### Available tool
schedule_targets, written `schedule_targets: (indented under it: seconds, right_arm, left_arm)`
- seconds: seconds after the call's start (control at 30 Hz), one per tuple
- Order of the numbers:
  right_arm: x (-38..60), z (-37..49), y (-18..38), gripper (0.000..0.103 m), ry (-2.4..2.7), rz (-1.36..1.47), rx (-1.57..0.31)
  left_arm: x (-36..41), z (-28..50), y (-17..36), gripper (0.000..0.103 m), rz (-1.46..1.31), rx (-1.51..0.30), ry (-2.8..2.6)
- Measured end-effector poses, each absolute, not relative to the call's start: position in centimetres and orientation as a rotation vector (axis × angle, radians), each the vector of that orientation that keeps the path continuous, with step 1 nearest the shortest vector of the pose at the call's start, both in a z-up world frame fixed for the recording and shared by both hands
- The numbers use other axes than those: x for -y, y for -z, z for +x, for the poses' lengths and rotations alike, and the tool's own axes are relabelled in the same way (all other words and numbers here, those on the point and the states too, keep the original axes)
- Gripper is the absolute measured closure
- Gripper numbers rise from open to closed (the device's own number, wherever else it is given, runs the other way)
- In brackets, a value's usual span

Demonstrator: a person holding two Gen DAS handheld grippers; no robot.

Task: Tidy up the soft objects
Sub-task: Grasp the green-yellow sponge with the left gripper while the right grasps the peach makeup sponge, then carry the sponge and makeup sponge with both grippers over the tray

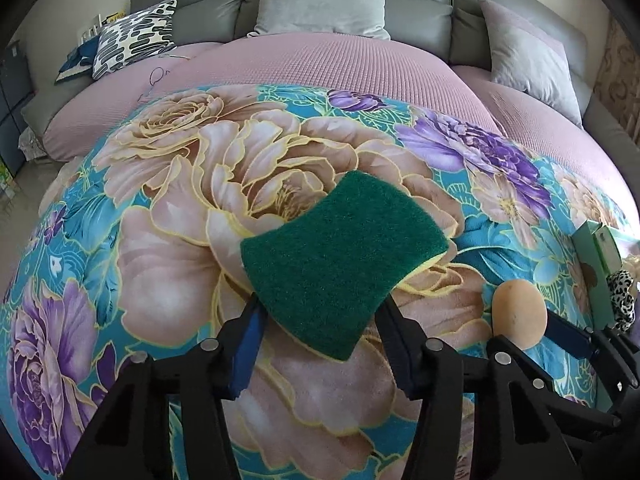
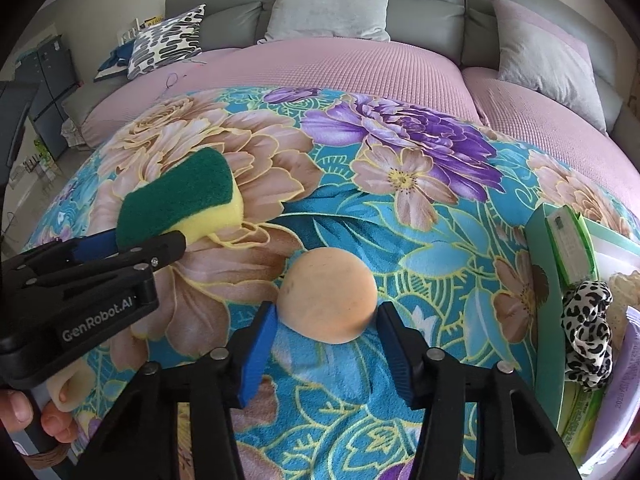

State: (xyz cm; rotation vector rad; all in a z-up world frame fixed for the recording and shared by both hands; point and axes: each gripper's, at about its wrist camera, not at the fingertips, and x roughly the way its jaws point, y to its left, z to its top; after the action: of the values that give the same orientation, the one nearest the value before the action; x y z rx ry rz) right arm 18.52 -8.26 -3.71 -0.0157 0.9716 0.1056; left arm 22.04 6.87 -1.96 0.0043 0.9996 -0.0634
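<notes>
1. Bedroom scene: floral blanket (image 1: 168,280) in teal, beige and purple covers the near part of a bed, with both grippers working over it.
2. Left gripper (image 1: 320,320), nearest in the left wrist view: blue pads sit on both sides of a green-and-yellow sponge (image 1: 340,256), jaws clamped on it. Green scourer side faces up, yellow foam shows at its right edge.
3. From the right wrist view the same sponge (image 2: 180,200) sits tilted in the left gripper (image 2: 132,240), its far end just above or on the blanket; cannot tell which.
4. A person's hand (image 2: 24,412) holds the left gripper's handle at the lower left of that view.
5. Right gripper (image 2: 326,320): blue pads touch both sides of a round peach-coloured puff (image 2: 328,296), jaws closed onto it. The puff rests on the blanket.
6. In the left wrist view the puff (image 1: 520,312) shows just right of the sponge, between the right gripper's fingers (image 1: 568,332).
7. Right of the puff: an open green box (image 2: 544,280) on the blanket's edge, holding a leopard-print scrunchie (image 2: 588,328), a small green-edged packet (image 2: 568,236) and some papers.
8. Beyond the blanket: a pink waffle-textured bedspread (image 2: 360,64).
9. Farthest back: a grey padded headboard (image 2: 424,4) with a grey cushion (image 2: 332,4) in the middle, a grey-and-pink pillow (image 2: 552,56) at right, and a black-and-white patterned pillow (image 2: 168,40) at left.
10. Far left: dark cabinet doors (image 2: 52,92) and pale floor.
</notes>
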Motion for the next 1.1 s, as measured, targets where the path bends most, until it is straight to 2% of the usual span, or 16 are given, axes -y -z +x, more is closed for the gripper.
schedule_targets:
  seconds: [0.4,0.8,1.1]
  right_arm:
    - [8.4,17.9,3.2,0.051,-0.128,-0.002,-0.964]
    - [9.6,16.0,0.4,0.051,-0.102,0.008,-0.907]
    - [12.8,13.7,-2.4,0.051,-0.041,0.046,-0.870]
  left_arm:
    - [-7.4,20.9,0.7,0.048,-0.040,-0.972,0.044]
    - [-6.4,18.4,-3.9,0.048,-0.072,-0.891,0.050]
    - [-3.0,16.4,-7.5,0.048,-0.063,-0.831,0.094]
